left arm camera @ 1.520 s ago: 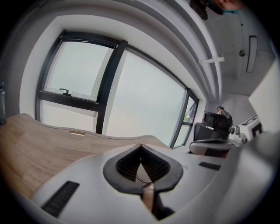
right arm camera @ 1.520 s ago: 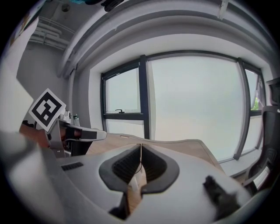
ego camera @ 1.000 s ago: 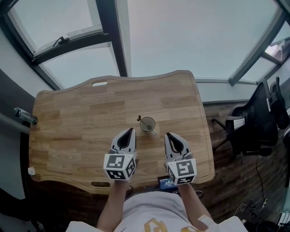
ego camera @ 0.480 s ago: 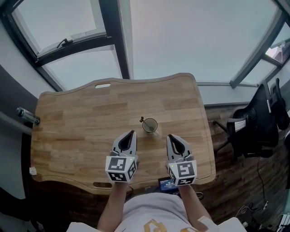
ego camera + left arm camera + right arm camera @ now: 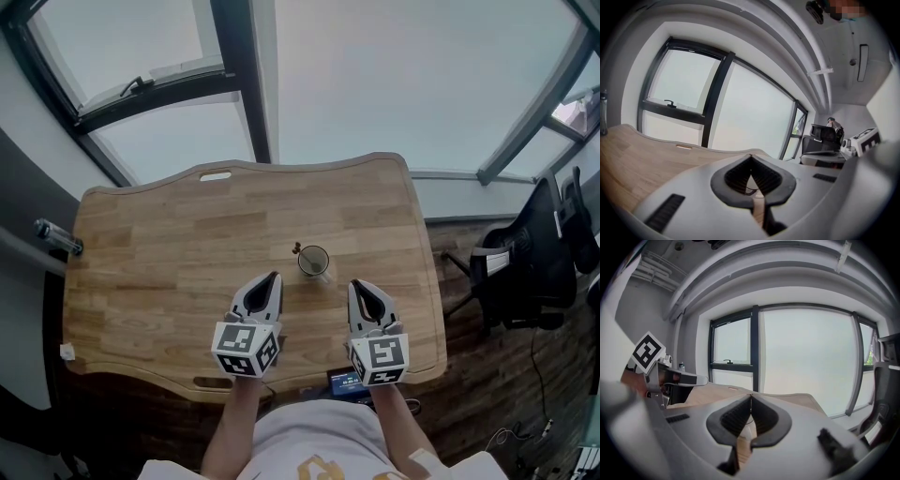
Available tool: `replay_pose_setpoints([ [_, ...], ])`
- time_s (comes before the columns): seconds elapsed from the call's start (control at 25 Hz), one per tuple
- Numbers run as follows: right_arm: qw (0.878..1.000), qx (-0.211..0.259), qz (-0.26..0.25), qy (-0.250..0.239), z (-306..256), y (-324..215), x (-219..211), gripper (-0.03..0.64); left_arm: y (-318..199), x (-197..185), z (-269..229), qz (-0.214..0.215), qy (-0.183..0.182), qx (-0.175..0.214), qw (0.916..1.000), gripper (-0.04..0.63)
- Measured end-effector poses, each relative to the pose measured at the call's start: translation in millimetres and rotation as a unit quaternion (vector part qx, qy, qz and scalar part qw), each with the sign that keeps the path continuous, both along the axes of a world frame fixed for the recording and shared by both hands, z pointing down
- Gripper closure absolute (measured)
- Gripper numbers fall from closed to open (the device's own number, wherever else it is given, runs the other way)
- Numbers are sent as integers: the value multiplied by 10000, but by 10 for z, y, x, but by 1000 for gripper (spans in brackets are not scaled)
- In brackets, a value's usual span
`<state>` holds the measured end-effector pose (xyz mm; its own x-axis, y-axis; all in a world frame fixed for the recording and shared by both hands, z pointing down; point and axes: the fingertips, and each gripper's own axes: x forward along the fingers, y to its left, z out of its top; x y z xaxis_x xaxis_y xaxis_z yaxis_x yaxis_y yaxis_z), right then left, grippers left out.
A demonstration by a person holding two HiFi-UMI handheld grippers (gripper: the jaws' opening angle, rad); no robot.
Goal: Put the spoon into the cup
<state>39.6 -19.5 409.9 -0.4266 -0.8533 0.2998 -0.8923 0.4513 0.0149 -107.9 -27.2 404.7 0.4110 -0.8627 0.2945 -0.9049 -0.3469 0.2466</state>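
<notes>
Both pairs of jaws are closed and hold nothing: on your left gripper [image 5: 751, 159] the dark pads meet at their tips, and on your right gripper [image 5: 750, 397] they do the same, leaving only the rounded hollow behind the tips.

From the head view, you hold the two grippers side by side above the near edge of the tabletop [image 5: 169, 253], left and right of its middle, both pointing towards the far edge. The cup [image 5: 313, 261] stands upright a little beyond them, roughly between the two jaw tips and apart from both. The spoon [image 5: 296, 249] is in the cup, its small dark end sticking out past the rim on the far left side.

A bottle [image 5: 56, 237] lies at the left edge of the tabletop. A small device with a lit screen [image 5: 345, 380] sits at the near edge beside your right gripper. A dark office chair [image 5: 525, 262] stands on the floor off the right edge.
</notes>
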Motion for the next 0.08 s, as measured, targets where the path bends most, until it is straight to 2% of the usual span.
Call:
replay_pose_setpoints([
  [0.08, 10000, -6, -5, -5, 8, -1, -12, 586, 5, -11, 25, -6, -45, -28, 10000, 581],
])
